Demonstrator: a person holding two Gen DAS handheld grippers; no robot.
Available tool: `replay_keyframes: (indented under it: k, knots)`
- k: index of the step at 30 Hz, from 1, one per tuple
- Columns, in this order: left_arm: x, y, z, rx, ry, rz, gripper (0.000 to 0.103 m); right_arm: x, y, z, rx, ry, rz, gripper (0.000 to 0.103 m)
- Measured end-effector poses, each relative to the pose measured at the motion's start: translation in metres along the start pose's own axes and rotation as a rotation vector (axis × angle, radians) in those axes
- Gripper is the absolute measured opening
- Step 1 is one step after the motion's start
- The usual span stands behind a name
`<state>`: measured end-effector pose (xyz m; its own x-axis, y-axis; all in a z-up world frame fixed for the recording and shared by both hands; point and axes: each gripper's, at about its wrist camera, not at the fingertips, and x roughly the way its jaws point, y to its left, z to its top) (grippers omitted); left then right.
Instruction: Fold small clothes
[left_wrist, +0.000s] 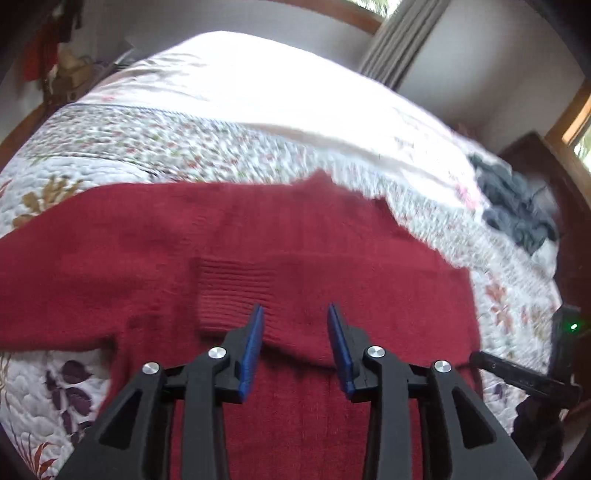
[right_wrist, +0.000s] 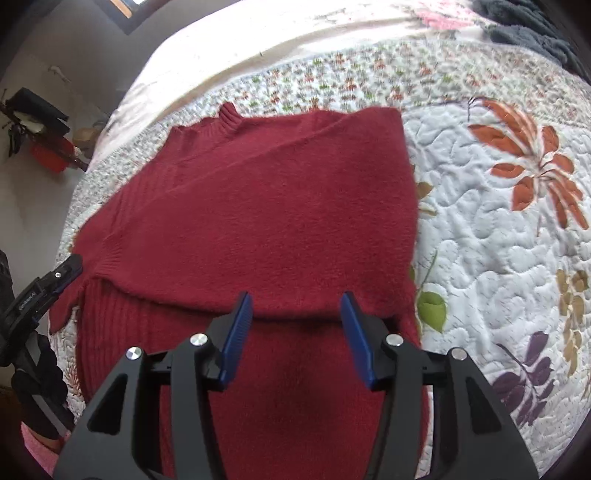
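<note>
1. Bare quilt (right_wrist: 498, 240) fills the right half of the right wrist view, open for passage.
2. A dark grey garment (left_wrist: 517, 210) heaps at right in the left wrist view.
3. The red sweater (right_wrist: 258, 206) covers the centre.

Bedroom surroundings
A floral quilt (right_wrist: 498, 229) is covering the bed, a dark grey garment (left_wrist: 517, 214) is lying crumpled near its far right edge, grey curtains (left_wrist: 399, 44) are hanging behind.

Only one marking shows: small pale lettering along the black body of the left gripper (right_wrist: 68, 267) in the right wrist view, too blurred to read.
</note>
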<state>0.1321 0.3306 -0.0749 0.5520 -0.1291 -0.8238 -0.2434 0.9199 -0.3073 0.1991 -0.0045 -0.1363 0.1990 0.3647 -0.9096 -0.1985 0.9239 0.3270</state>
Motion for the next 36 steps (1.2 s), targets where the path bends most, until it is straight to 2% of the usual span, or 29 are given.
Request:
replay_keyframes:
  k: [4,6,11,14,17,19,20,22,27,31,36]
  knots:
    - [0.043,0.001,-0.005,0.017,0.109,0.065,0.035,0.024,-0.006,0.002,0.023,0.044,-0.017,0.050]
    - [0.057,0.005,-0.010,0.021,0.136,0.075,0.035,0.029,-0.009,0.001,0.034,0.039,-0.006,0.051]
    - [0.064,0.006,-0.015,0.050,0.134,0.081,0.036,0.033,-0.010,0.000,0.035,0.030,-0.015,0.052]
    - [0.060,0.006,-0.013,0.050,0.143,0.078,0.036,0.033,-0.006,0.002,0.030,0.036,-0.025,0.052]
    - [0.038,0.007,-0.009,0.037,0.129,0.059,0.036,0.003,0.005,-0.005,0.006,-0.010,-0.027,0.053]
    - [0.015,0.014,-0.011,0.033,0.102,0.038,0.046,-0.018,0.017,-0.017,-0.040,-0.044,-0.012,0.060]
    - [0.000,0.020,-0.015,0.035,0.082,0.041,0.048,-0.026,0.024,-0.025,-0.057,-0.050,-0.014,0.062]
    - [-0.024,0.036,-0.023,0.024,0.053,0.047,0.052,-0.038,0.035,-0.045,-0.091,-0.061,-0.012,0.062]
    - [-0.072,0.120,-0.051,-0.125,0.031,0.123,0.053,-0.038,0.044,-0.086,-0.076,-0.036,0.024,0.062]
    - [-0.103,0.190,-0.072,-0.226,0.005,0.225,0.053,-0.027,0.051,-0.105,-0.068,-0.004,0.011,0.062]
    - [-0.131,0.281,-0.094,-0.419,-0.035,0.271,0.053,-0.012,0.061,-0.118,-0.083,0.029,-0.013,0.062]
